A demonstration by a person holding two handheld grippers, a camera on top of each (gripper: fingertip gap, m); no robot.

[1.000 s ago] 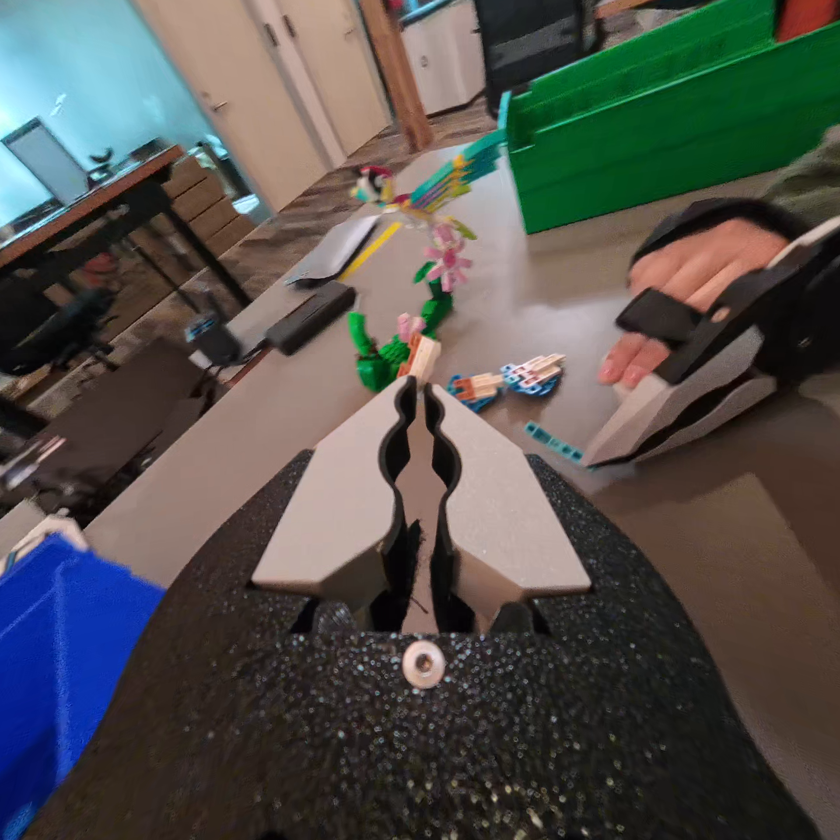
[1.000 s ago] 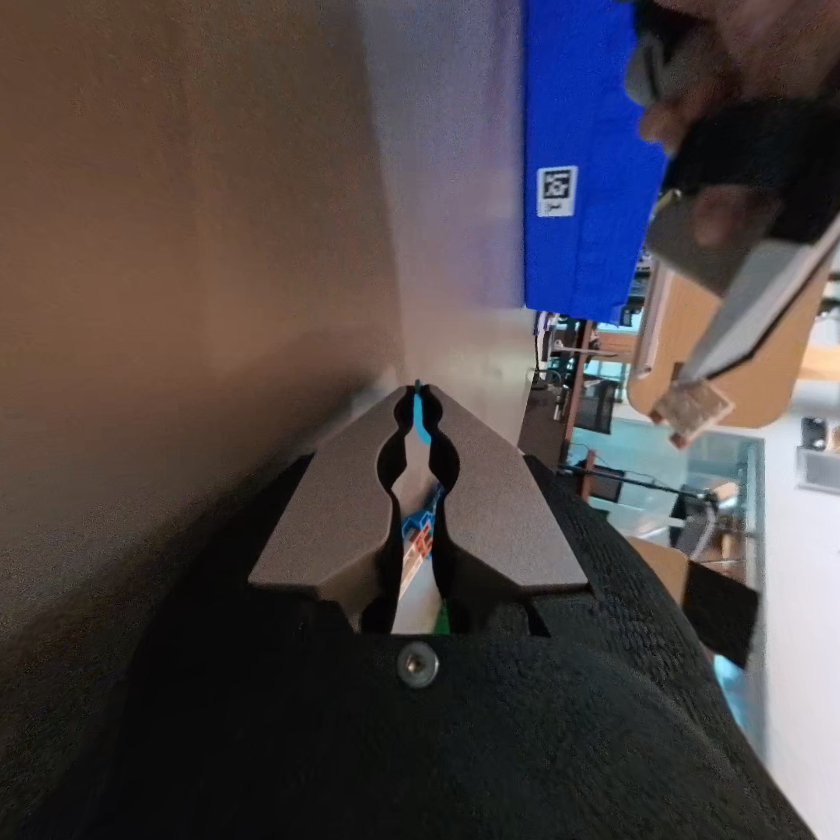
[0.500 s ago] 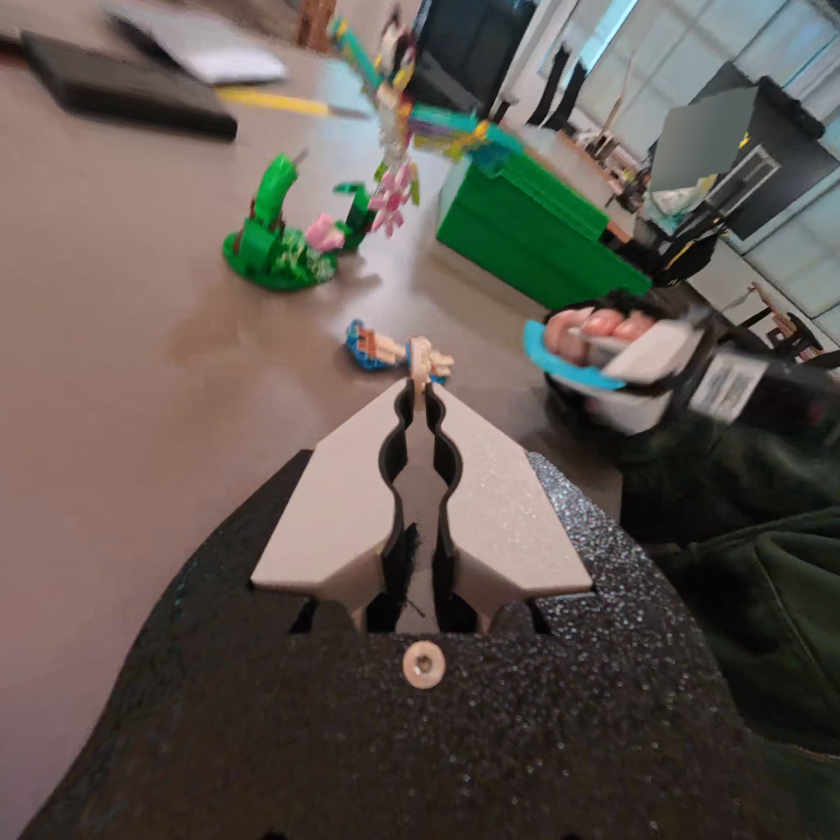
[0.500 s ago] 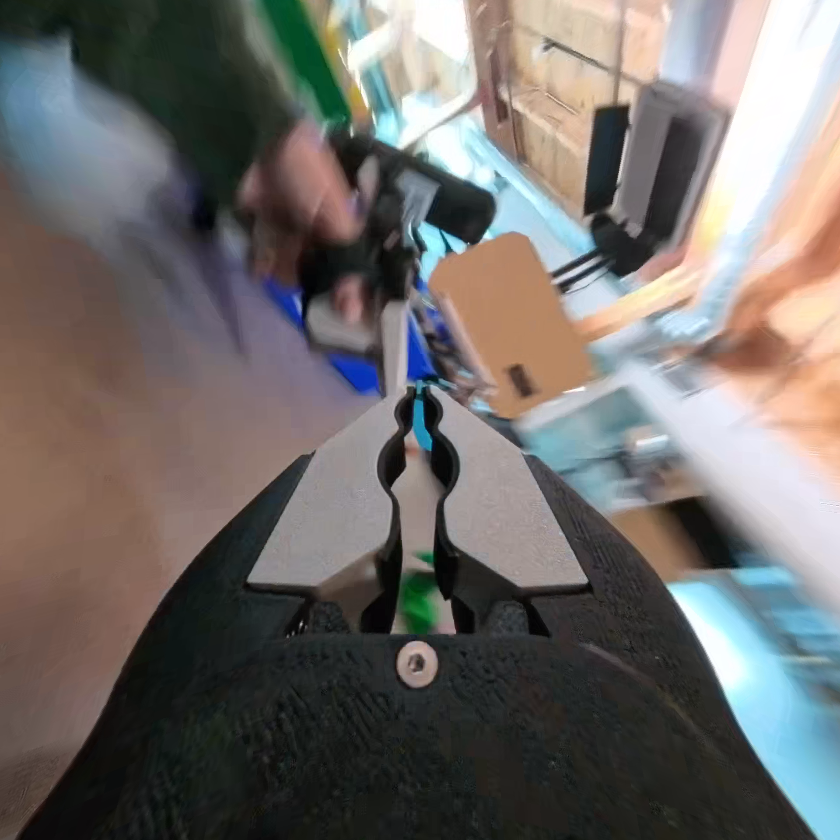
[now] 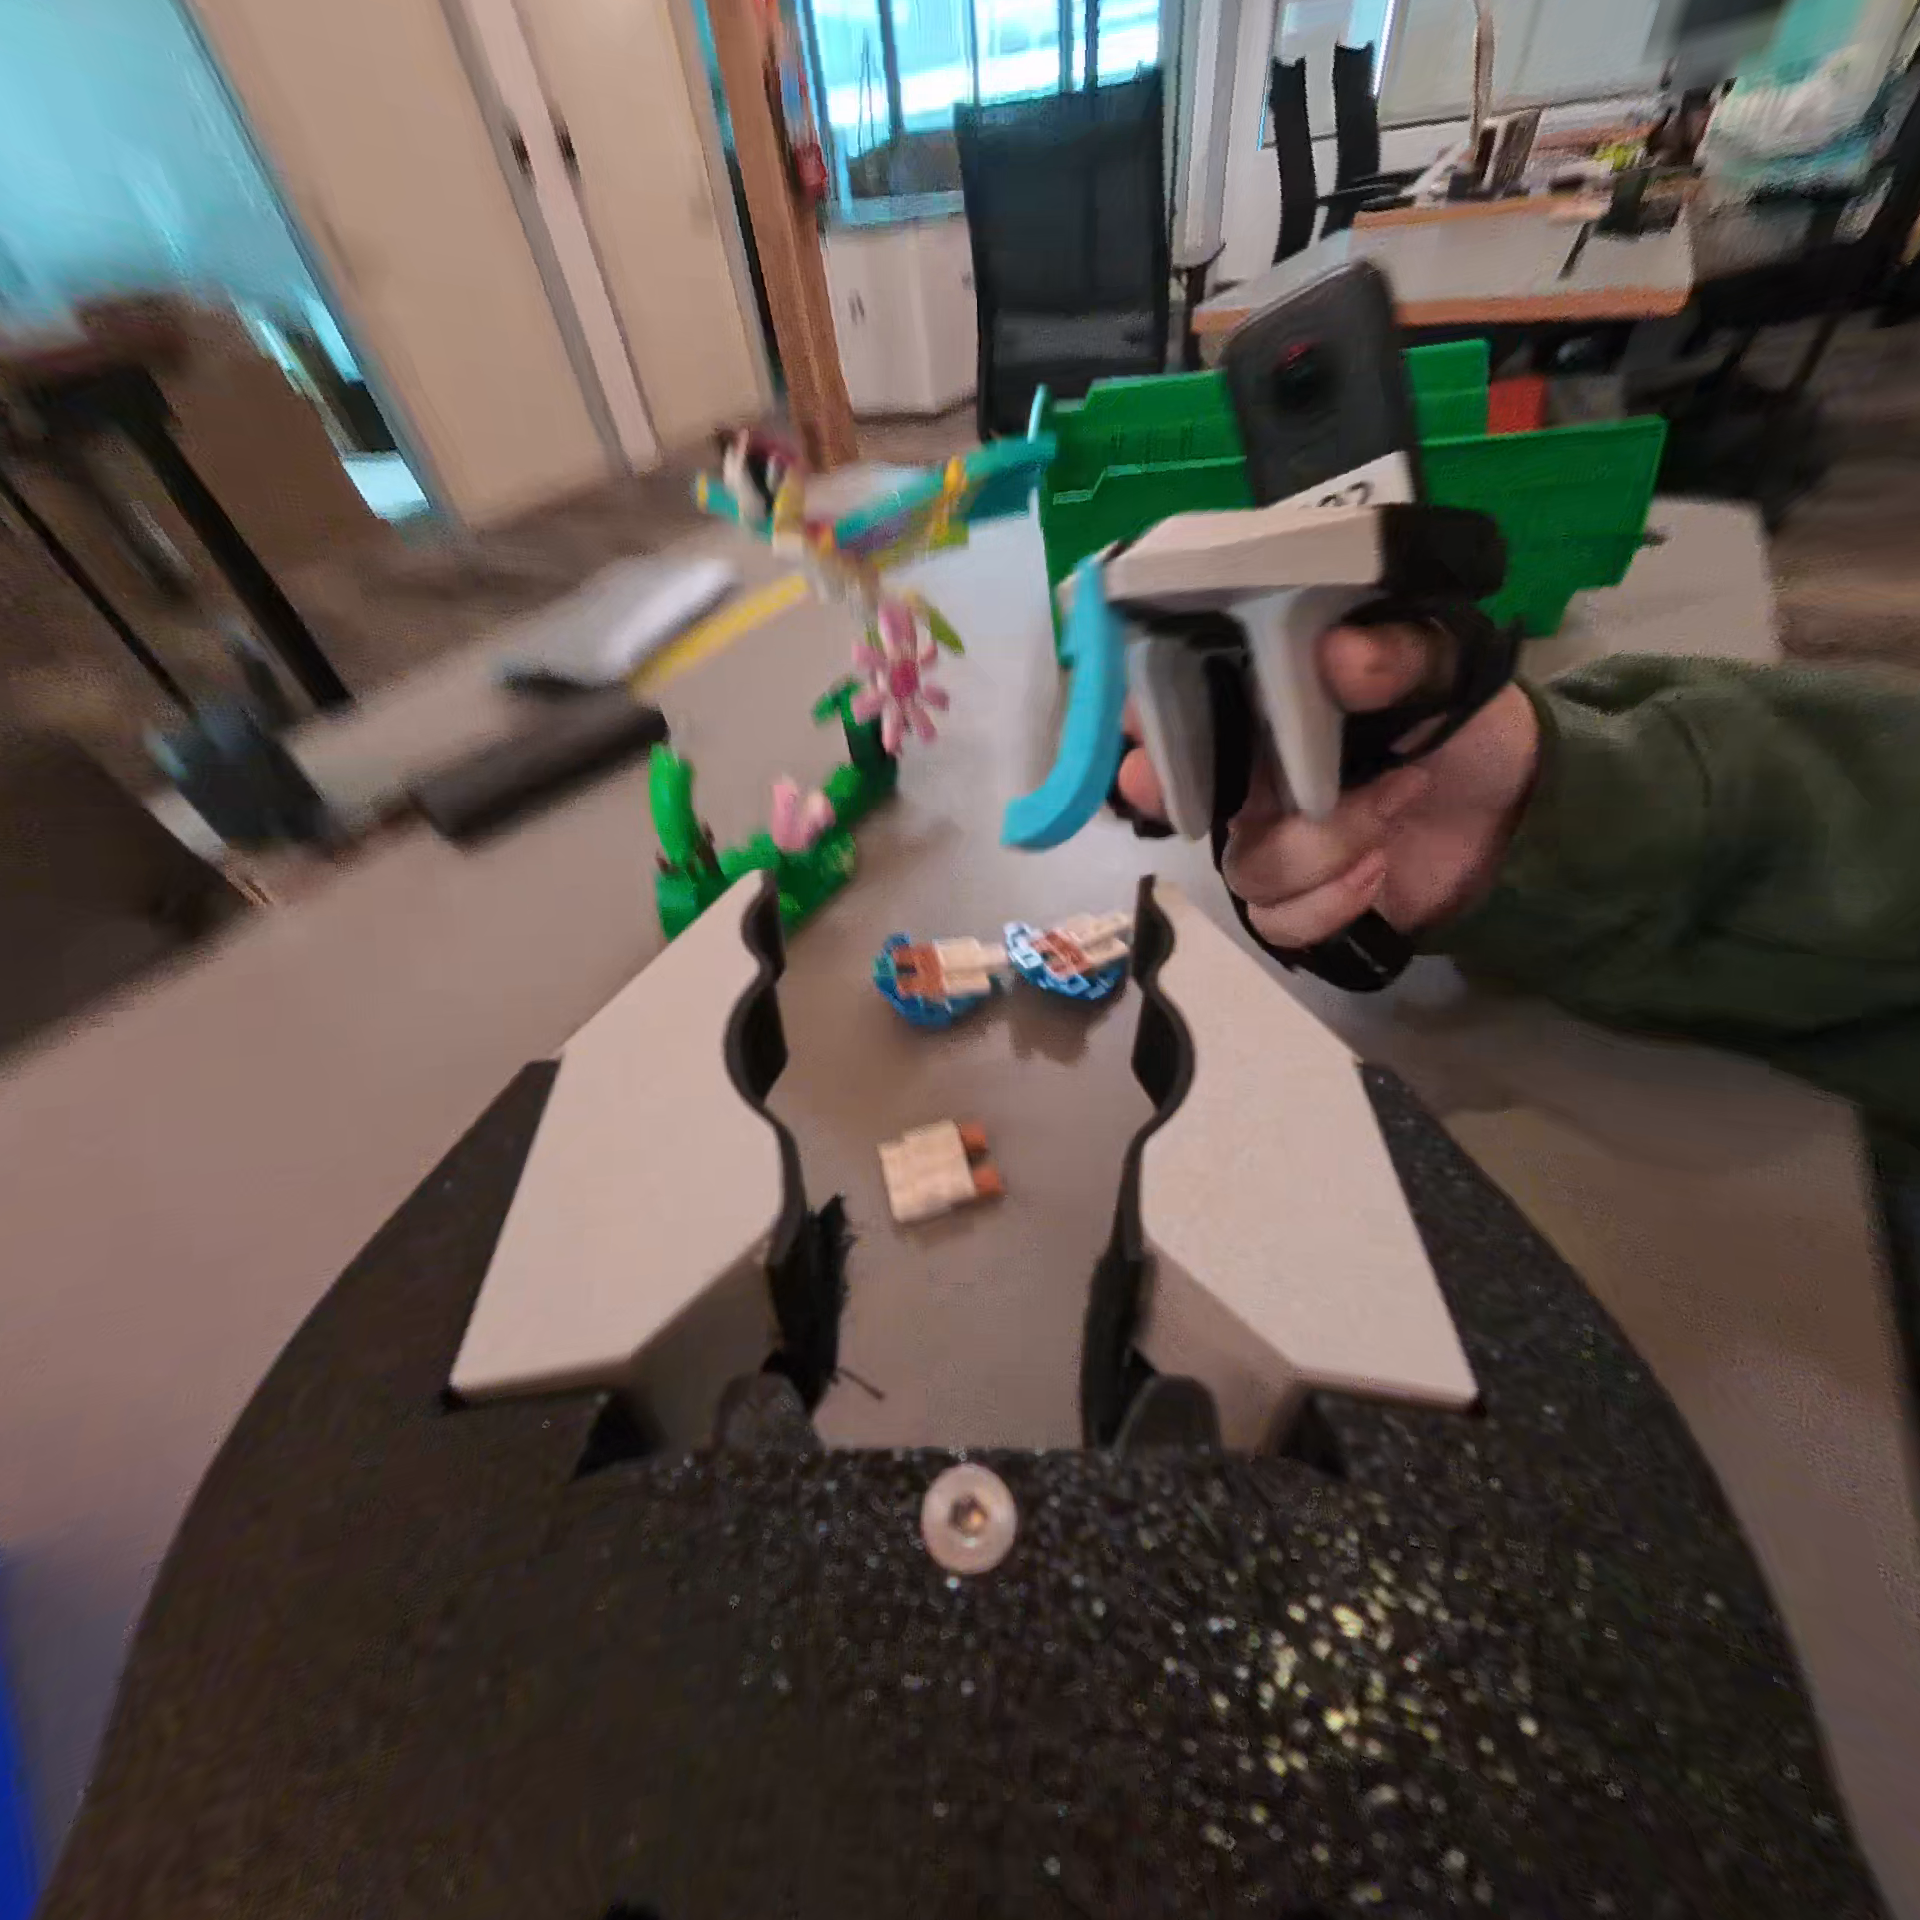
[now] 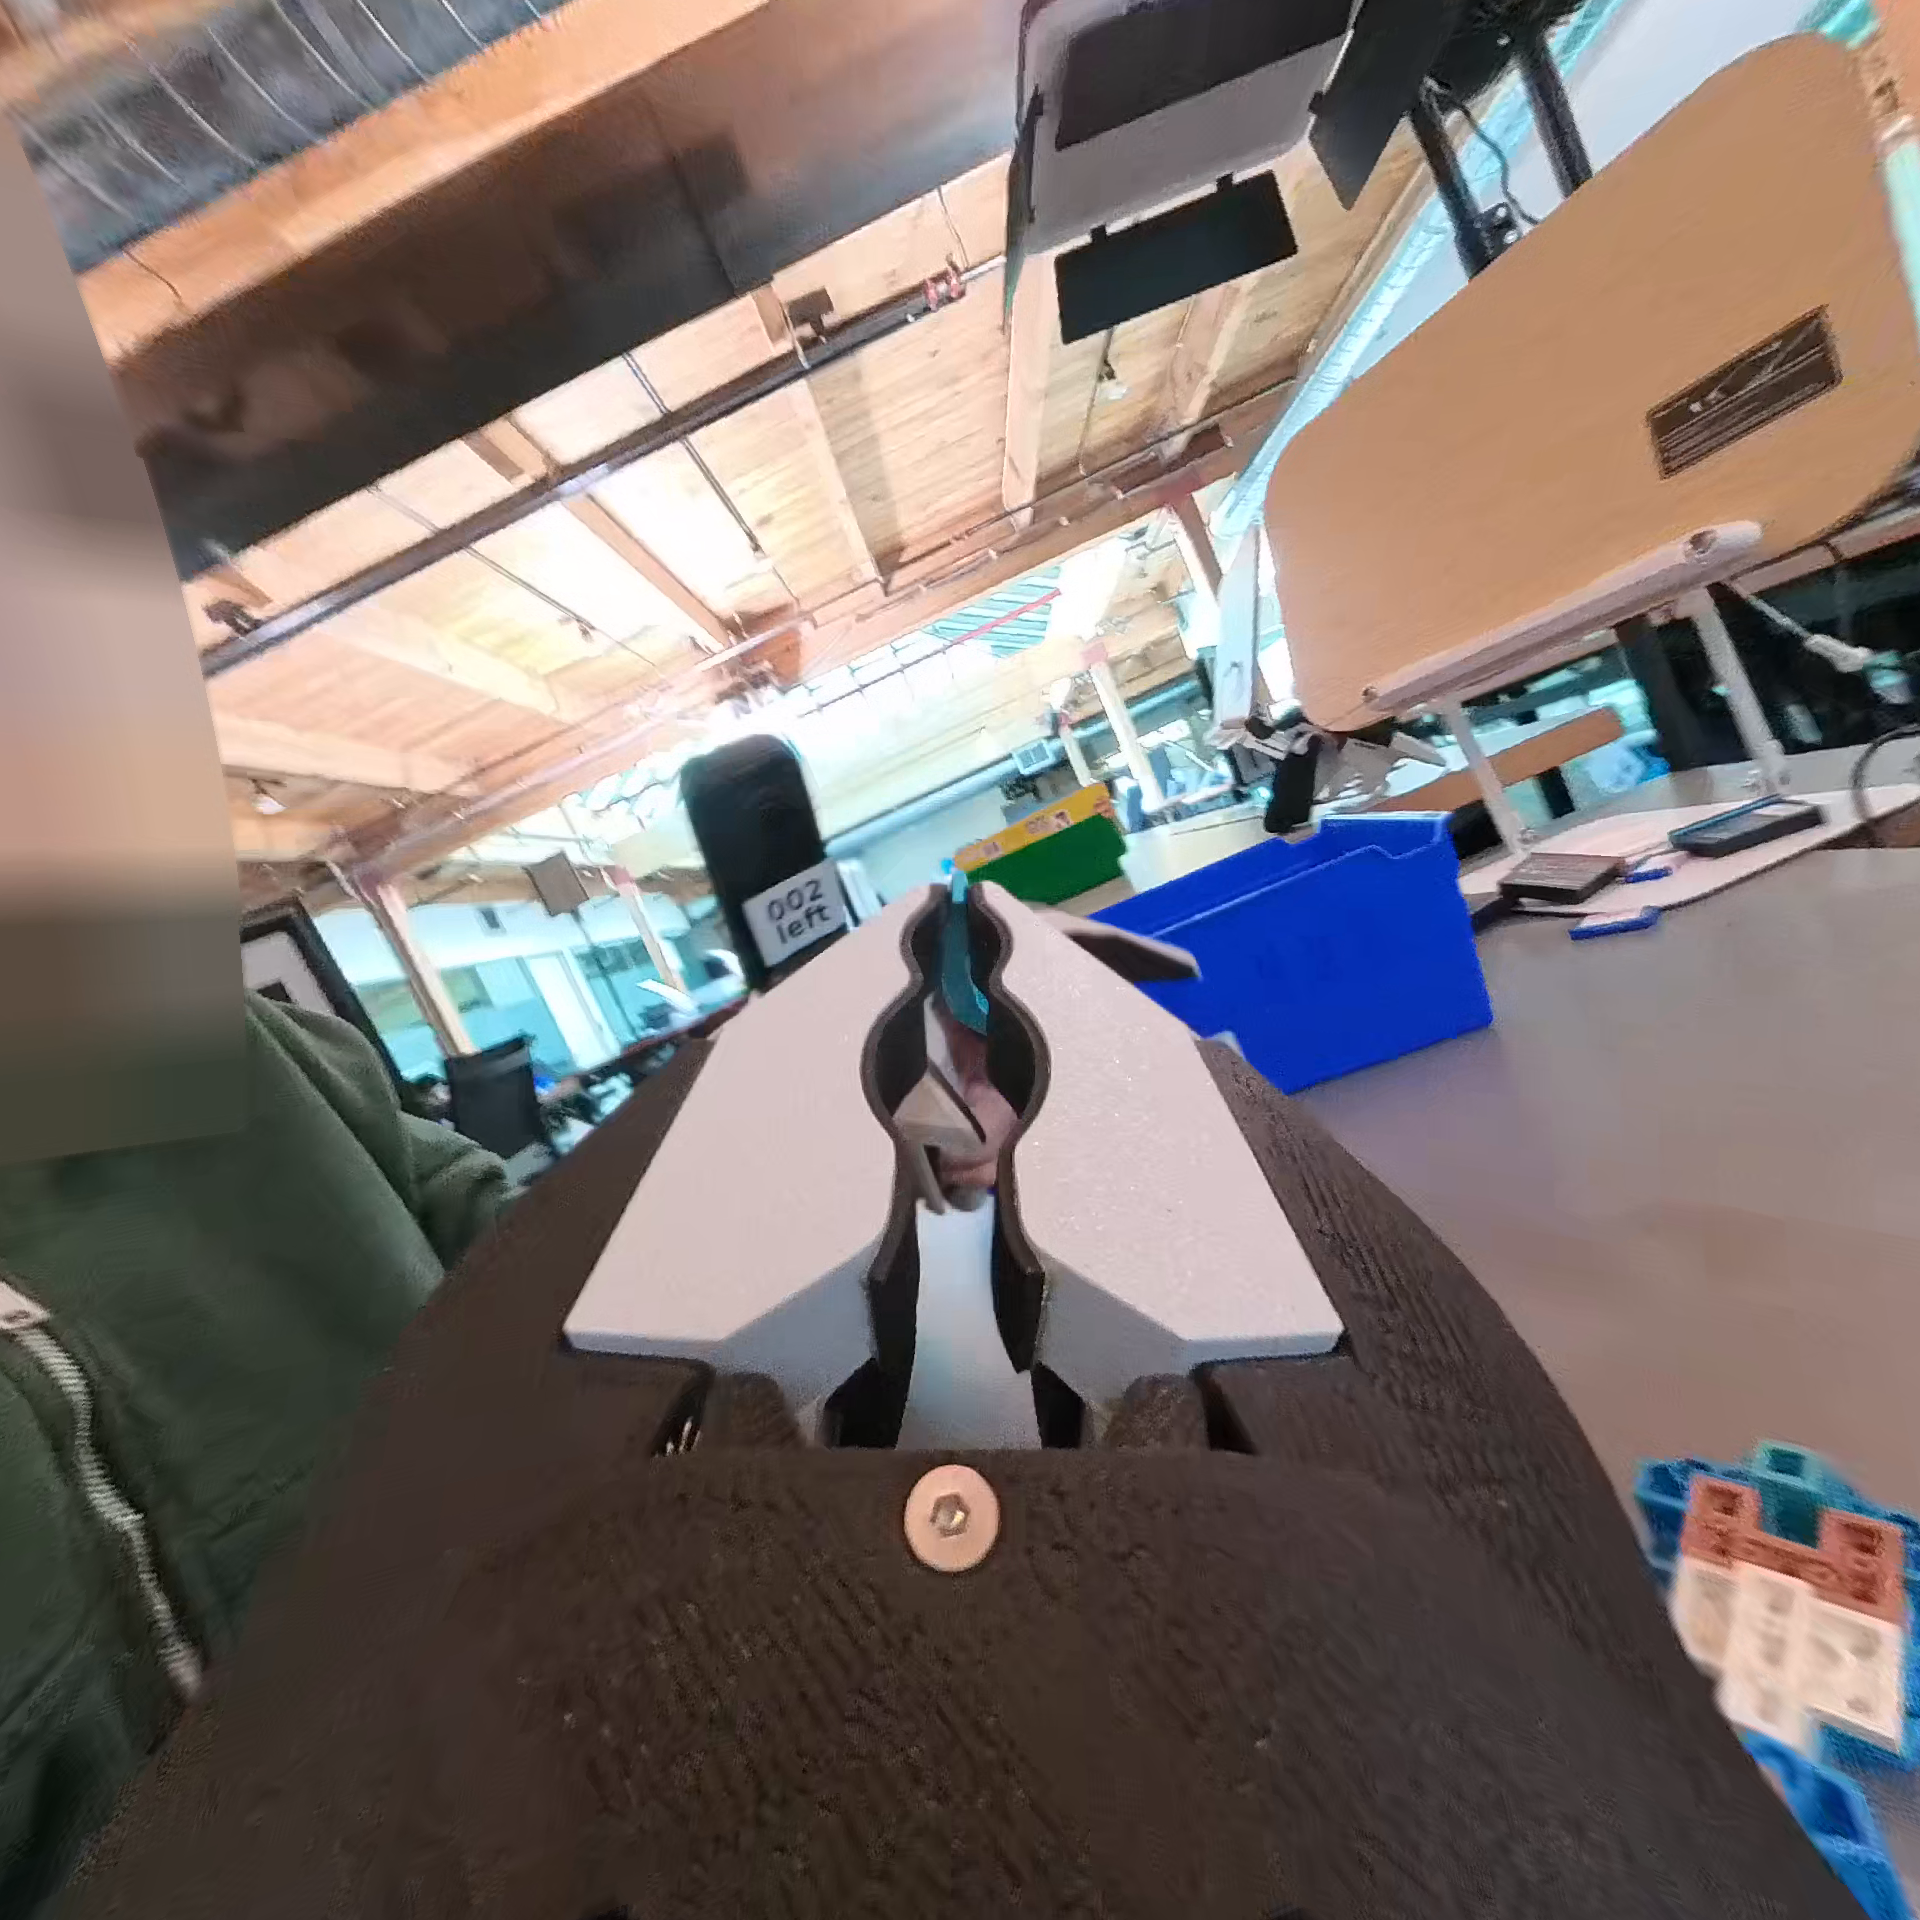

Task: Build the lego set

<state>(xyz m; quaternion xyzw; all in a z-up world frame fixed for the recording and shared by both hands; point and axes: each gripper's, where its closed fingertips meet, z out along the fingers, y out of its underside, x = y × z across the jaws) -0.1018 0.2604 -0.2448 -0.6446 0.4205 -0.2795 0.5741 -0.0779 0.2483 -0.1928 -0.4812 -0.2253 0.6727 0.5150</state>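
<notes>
On the grey table (image 5: 312, 1039), from the left, stands 1 green brick plant (image 5: 769, 831) with pink flowers. Next, the left gripper (image 5: 951, 914) hovers with its jaws spread wide and empty; 1 small white-and-brown brick piece (image 5: 940, 1169) lies between them, and 2 blue-and-white brick pieces (image 5: 997, 966) lie just beyond. At the right, the right gripper (image 5: 1081, 665) is raised, pinching 1 curved turquoise piece (image 5: 1075, 727). Behind stands 1 green bin (image 5: 1548, 499).

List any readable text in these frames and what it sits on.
White label on black camera, right wrist view: legible, but I don't quote writing.
Second white label on other camera, left wrist view: partly hidden.
Black plate on wooden board: too small.
Yellow box: blurred.
</notes>
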